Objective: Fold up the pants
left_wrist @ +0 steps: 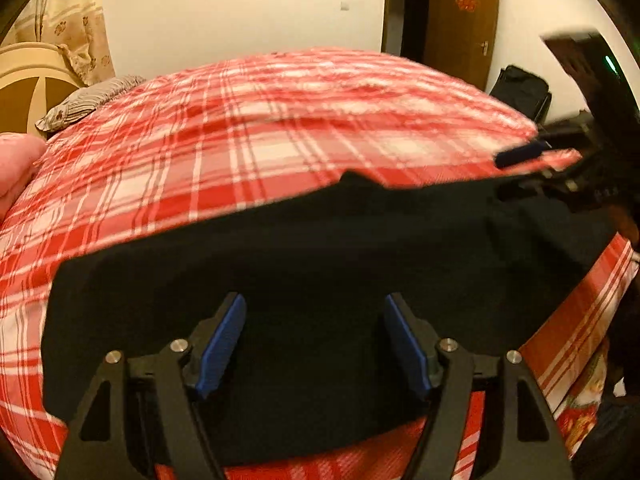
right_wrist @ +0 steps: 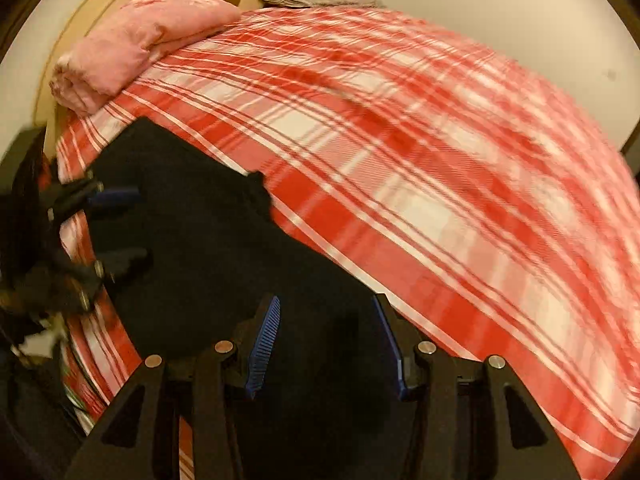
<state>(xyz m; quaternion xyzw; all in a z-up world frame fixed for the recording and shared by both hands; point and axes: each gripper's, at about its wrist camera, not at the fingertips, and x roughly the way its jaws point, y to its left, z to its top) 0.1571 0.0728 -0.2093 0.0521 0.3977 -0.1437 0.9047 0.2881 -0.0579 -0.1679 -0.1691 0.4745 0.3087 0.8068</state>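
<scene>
Black pants (left_wrist: 304,248) lie flat near the edge of the bed (left_wrist: 224,136), on the red plaid cover. Left gripper (left_wrist: 314,344) hovers over the near part w/ jaws spread, nothing in them; right gripper (right_wrist: 326,344) likewise released, over the other end. Likely next: pinch both corners of one edge, lift together, keep cloth taut, lay over evenly so edges match. Hard to tell: fabric is so dark no seams, waistband or leg split show; can't say how many folds are already done. Both views motion-blurred. Pink blanket (right_wrist: 132,40) sits well apart.
</scene>
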